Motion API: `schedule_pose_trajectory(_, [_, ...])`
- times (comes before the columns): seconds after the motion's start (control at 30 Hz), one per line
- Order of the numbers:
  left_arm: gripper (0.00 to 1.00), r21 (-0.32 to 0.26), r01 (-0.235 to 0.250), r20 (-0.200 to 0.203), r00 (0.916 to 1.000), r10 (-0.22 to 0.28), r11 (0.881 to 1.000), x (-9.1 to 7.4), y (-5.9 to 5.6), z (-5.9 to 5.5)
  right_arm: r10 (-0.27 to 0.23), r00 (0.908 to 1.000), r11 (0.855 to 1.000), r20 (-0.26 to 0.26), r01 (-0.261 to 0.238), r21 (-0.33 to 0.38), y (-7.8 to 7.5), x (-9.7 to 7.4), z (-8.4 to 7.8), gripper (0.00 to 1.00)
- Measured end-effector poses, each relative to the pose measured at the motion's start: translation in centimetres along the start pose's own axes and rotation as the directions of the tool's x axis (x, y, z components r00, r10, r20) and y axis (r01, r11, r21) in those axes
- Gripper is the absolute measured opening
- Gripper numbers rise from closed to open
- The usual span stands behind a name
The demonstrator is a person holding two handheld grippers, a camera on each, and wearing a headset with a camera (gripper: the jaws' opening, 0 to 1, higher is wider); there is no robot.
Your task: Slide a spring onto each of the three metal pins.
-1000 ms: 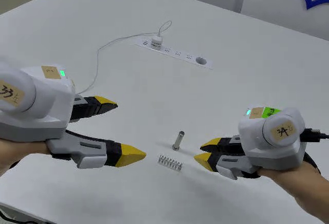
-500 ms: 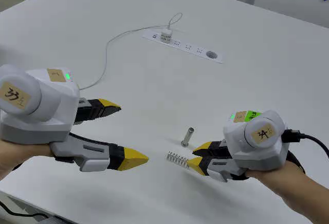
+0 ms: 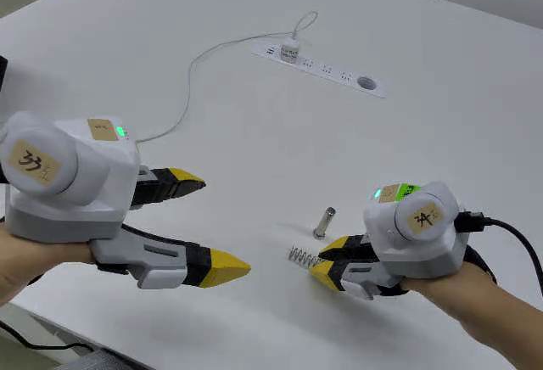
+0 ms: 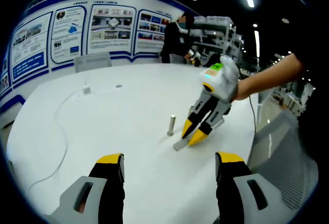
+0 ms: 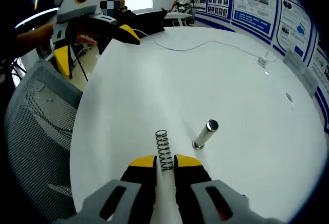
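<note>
The spring (image 5: 164,149) lies flat on the white desk (image 3: 254,132), towards the near right, and it is not on a pin. Its near end sits between the yellow tips of my right hand-held gripper (image 5: 165,161). The jaws are drawn close about that end, but I cannot tell whether they already pinch the coil or only bracket it.

Just beyond the spring, a little to the right and apart from it, one metal pin (image 5: 205,134) stands upright on its wider base. Its shaft is bare.

I judge the task to be at its very start. No spring is threaded. What is left for this pair is to secure the spring, lift it, line its open end over the top of the pin and let it slide down. The task speaks of three pins; I count one pin and one spring on the desk.

My left hand-held gripper (image 4: 169,158) hangs over the near left of the desk, well apart from the spring, jaws spread wide and holding nothing.

At the far side lies one power strip (image 3: 327,69) with one white plug (image 3: 291,53) in it, and one thin cable (image 3: 191,73) curls from there towards the left.
</note>
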State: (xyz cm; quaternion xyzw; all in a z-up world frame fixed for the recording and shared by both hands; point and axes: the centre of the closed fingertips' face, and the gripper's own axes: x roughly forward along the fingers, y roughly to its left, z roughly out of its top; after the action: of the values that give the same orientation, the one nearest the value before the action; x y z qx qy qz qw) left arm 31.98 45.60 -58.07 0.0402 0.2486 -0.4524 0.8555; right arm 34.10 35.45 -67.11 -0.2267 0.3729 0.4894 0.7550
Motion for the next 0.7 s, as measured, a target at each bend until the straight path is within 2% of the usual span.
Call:
schedule_pose_trajectory(0.2, [0.74,-0.001,0.008,-0.006,1.0000,-0.008,1.000,0.16,-0.34,-0.20,0.005,1.0000,1.000,-0.008,-0.005,-0.013,0.13,0.21,-0.44,0.12])
schedule_pose_trajectory(0.33, [0.74,-0.020,0.015,0.017,0.9997,-0.015,1.000,0.10,-0.59,0.28,0.010,0.9999,1.000,-0.007,-0.010,0.002,0.09,0.15,-0.46,0.12])
schedule_pose_trajectory(0.47, [0.74,-0.010,0.011,0.011,0.9999,-0.011,1.000,0.05,-0.49,0.31,0.001,1.0000,1.000,-0.008,-0.001,0.002,0.05,0.14,-0.41,0.11])
schedule_pose_trajectory(0.7, [0.74,-0.001,0.019,0.013,0.9997,-0.019,1.000,0.20,-0.85,0.59,0.000,0.9999,0.999,0.014,0.000,0.035,0.42,-0.69,0.00,0.11])
